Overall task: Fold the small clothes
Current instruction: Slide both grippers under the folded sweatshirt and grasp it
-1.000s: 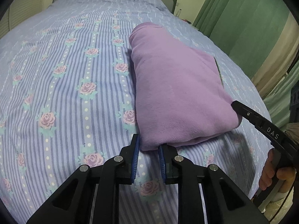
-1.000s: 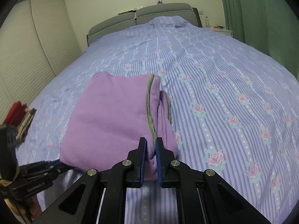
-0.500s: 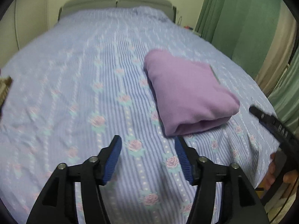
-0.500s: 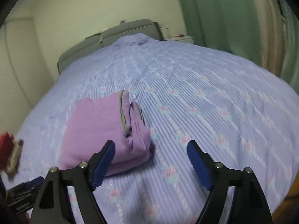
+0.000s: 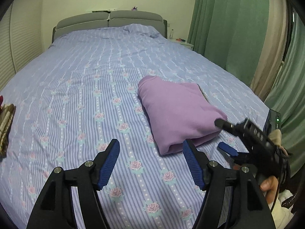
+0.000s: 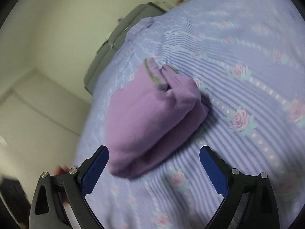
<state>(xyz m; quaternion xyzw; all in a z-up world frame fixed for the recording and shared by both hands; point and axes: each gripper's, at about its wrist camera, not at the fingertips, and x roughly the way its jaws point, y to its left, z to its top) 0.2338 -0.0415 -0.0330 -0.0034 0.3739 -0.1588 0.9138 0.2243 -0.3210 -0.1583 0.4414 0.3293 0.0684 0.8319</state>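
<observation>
A folded purple garment (image 5: 179, 112) lies on the bed with the blue striped rose-print cover (image 5: 85, 87). It also shows in the right wrist view (image 6: 150, 112), blurred, with a green-trimmed edge on its far side. My left gripper (image 5: 151, 158) is open and empty, held back from the garment's near left corner. My right gripper (image 6: 154, 164) is open and empty, tilted, just short of the garment's near end. The right gripper also shows in the left wrist view (image 5: 223, 135) beside the garment's right corner.
A grey headboard (image 5: 108, 22) stands at the far end. Green curtains (image 5: 228, 28) hang on the right, with a nightstand (image 5: 183, 43) near them. A pile of red and brown cloth (image 5: 5, 122) lies at the bed's left edge. A white wardrobe (image 6: 38, 118) stands left.
Both grippers were shut on the garment's near edge; both have opened, let it go and drawn back. The right gripper has tilted. The garment lies folded on the bed.
</observation>
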